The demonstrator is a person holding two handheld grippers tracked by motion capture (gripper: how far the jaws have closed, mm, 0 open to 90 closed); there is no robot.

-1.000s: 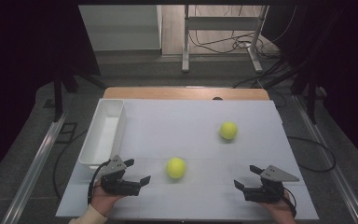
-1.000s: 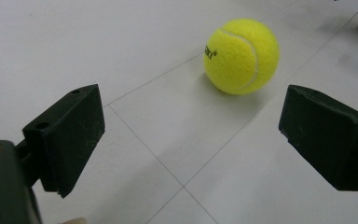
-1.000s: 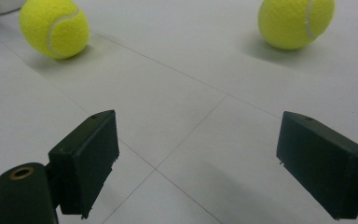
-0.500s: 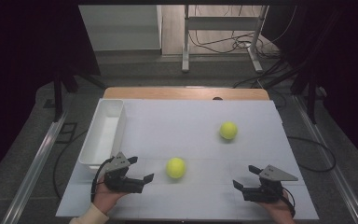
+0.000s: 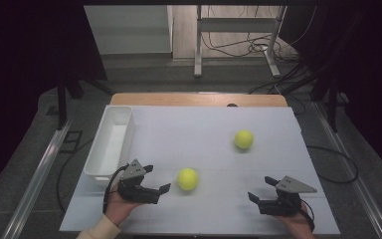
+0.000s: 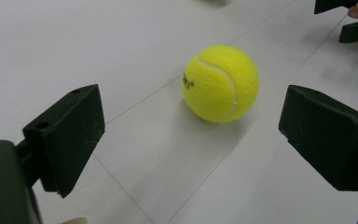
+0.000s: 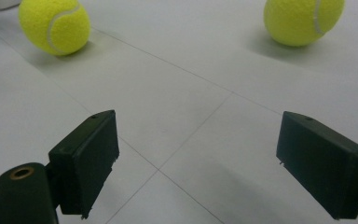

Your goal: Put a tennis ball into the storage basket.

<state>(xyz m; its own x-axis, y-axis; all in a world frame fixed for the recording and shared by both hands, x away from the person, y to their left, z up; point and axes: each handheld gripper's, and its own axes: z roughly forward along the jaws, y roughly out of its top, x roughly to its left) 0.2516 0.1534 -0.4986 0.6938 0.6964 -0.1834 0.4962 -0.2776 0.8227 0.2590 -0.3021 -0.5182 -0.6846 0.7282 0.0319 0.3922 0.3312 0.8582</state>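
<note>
- High view: My left tongs [image 5: 158, 179] sit low on the white table [image 5: 204, 139], jaws wide apart and holding nothing. The near ball [image 5: 187, 179] lies just beside them, not touching. My right tongs [image 5: 259, 188] rest near the front right edge, jaws apart too, holding nothing. The far ball [image 5: 243, 139] lies well apart, farther back on the right. The white bin [image 5: 110, 144] stands by the left edge, just behind my left tongs.
- Left gripper view: The near ball [image 6: 221, 84] sits ahead of my two jaws, a bit toward the right one. I think I should slide forward and a little right, so the ball is in the middle, then squeeze softly. A ball can roll away if one jaw bumps it first.
- Right gripper view: Both balls lie far ahead, the near ball [image 7: 54, 25] at the left and the far ball [image 7: 303, 18] at the right. Bare table lies between my jaws, so there is lots of room to move.
</note>
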